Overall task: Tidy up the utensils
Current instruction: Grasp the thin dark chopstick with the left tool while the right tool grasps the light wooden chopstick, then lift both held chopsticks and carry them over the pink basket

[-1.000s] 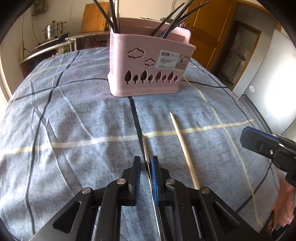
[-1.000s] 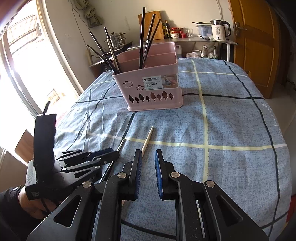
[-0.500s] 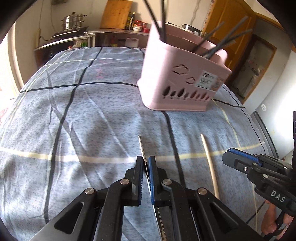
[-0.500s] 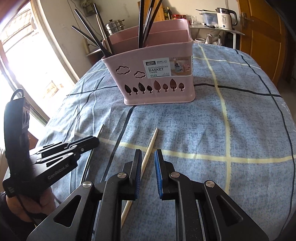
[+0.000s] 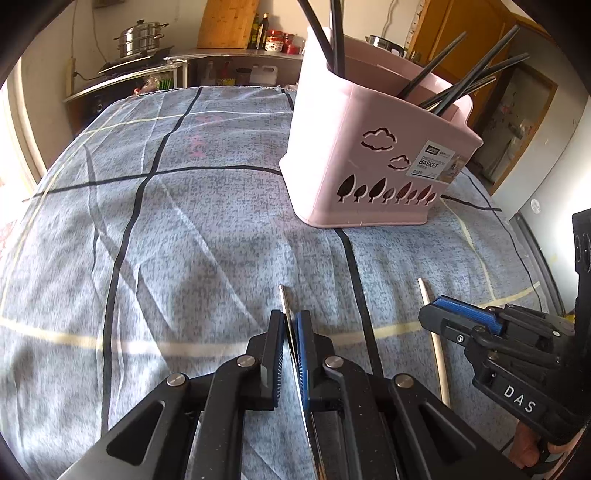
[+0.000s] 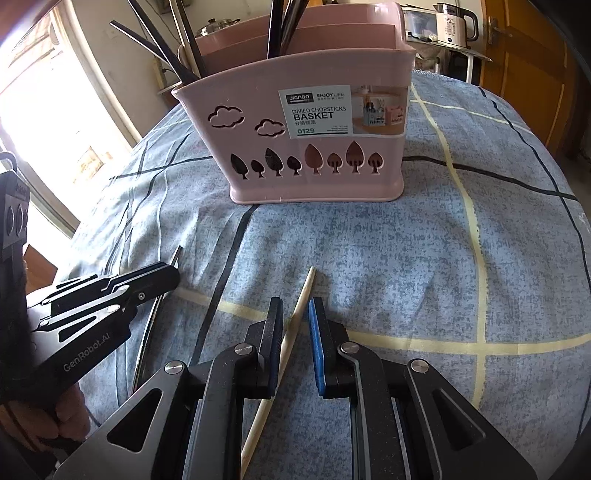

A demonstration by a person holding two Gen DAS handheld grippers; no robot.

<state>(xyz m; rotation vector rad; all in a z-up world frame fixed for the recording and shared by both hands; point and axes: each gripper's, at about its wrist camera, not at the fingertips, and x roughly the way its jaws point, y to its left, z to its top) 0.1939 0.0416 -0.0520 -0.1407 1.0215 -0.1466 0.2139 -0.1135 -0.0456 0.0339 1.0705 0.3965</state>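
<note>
Pink divided basket [image 6: 317,147] stands upright on the blue checked cloth [image 6: 424,266], w/ dark chopsticks [image 6: 177,62] leaning out of its left compartment and more dark sticks [image 6: 284,26] standing in the middle one; back section's contents I can't make out. From the left cam the same basket [image 5: 369,155] sits ahead and to the right, black sticks [image 5: 461,81] fanning over its rim. My left gripper [image 5: 290,328] is pinched tight on a thin metal chopstick [image 5: 284,302], tip poking out fwd past the pads, low over the cloth. My right gripper [image 6: 295,325] has its jaws apart, straddling a wooden chopstick [image 6: 291,332] that lies flat on the cloth; the stick runs close by the left pad, can't tell if touching. Both grippers are held low, pointing toward the basket, side by side and near each other. A bit of my hand [image 6: 66,410] shows under the left handle.
</note>
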